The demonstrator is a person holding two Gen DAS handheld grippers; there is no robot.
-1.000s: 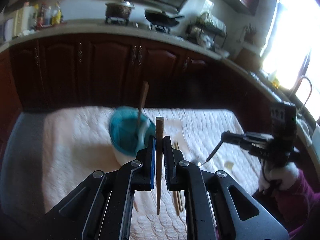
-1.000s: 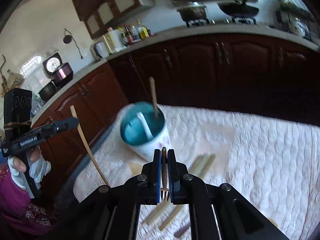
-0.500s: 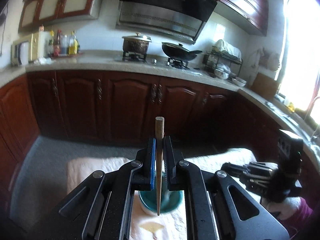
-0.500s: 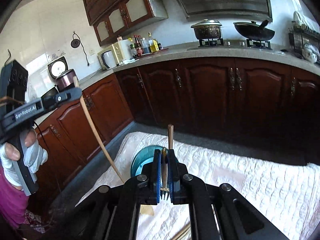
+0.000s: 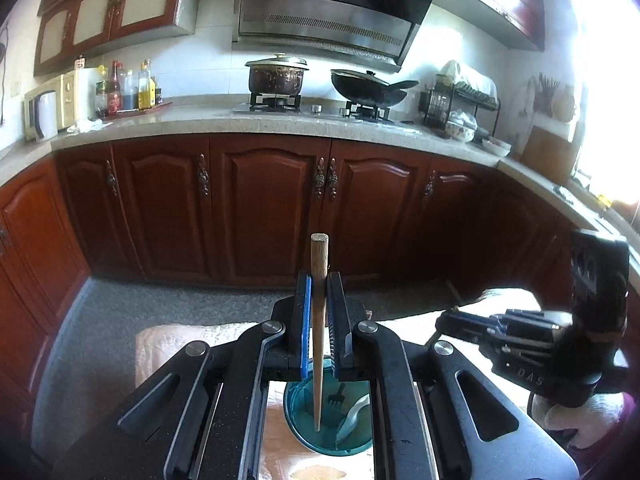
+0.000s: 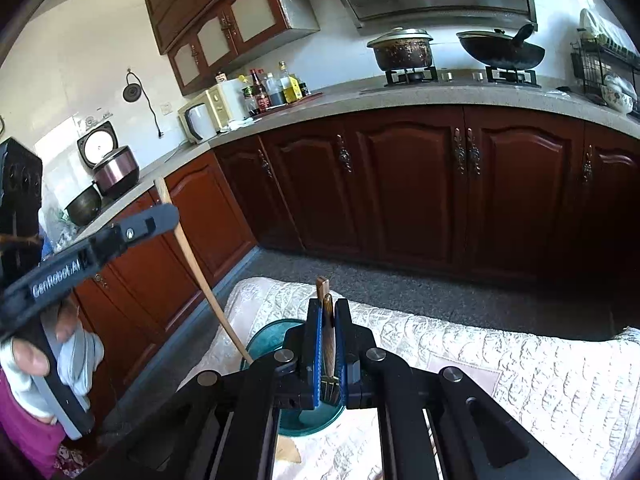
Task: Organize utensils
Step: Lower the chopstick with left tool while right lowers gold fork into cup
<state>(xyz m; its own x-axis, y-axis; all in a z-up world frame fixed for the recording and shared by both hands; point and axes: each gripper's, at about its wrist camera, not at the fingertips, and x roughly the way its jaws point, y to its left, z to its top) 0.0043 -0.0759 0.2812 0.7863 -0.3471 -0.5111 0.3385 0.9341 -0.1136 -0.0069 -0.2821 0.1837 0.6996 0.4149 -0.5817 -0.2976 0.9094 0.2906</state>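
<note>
My left gripper is shut on a wooden chopstick, which stands upright with its thin tip down inside the teal cup. Fork tines and a white spoon show inside the cup. My right gripper is shut on a brown-handled fork, tines down over the cup's rim. A wooden handle rises behind it. The right wrist view also shows the left gripper with the chopstick slanting into the cup. The right gripper comes in from the right.
The cup stands on a white quilted cloth over the table. Beyond the far edge lie grey floor and dark wooden cabinets. A gloved hand holds the left gripper's handle at the left.
Both grippers have come in over the cup, which has slid from ahead of the jaws to underneath them. The chopstick tip now reaches into the cup. Both grips are unchanged.
</note>
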